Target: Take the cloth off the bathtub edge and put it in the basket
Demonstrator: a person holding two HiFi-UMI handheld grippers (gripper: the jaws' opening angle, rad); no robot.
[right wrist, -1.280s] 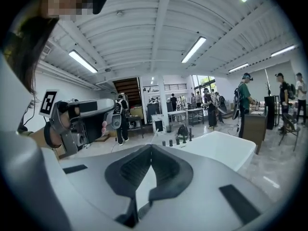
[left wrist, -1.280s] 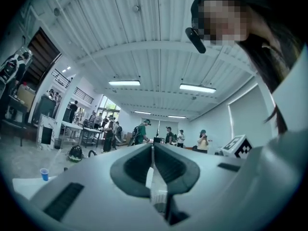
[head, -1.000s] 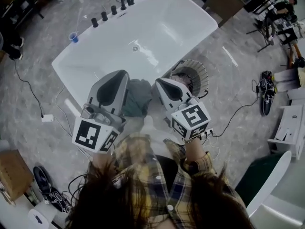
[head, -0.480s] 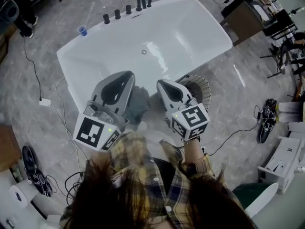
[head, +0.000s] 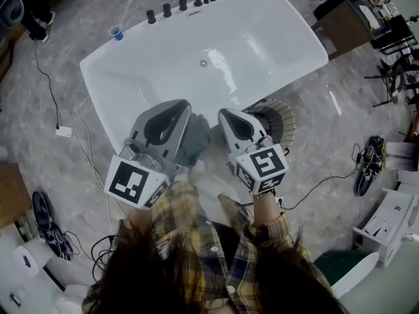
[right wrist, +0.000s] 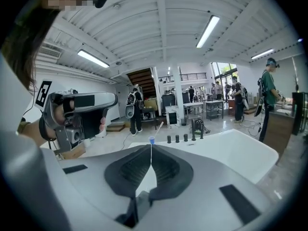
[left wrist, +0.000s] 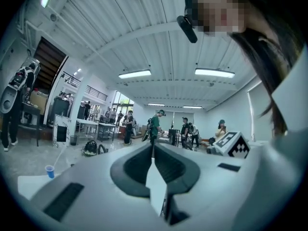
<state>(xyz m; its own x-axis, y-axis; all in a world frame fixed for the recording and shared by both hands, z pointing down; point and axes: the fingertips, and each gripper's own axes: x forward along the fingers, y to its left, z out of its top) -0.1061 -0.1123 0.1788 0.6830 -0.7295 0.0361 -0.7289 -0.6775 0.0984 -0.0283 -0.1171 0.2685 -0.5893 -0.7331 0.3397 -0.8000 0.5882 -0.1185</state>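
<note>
Currently cloth (head: 196, 136) on bathtub (head: 262, 41) edge, basket (head: 279, 114) alongside.

Head view looks steeply down; both gripper views look across the bathtub (head: 131, 84).

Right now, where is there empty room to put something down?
The tub is bare inside, from the taps down to the cloth. The floor between the basket and the shoes looks free. It is crowded at the near rim: cloth, basket, left gripper, right gripper.
</note>
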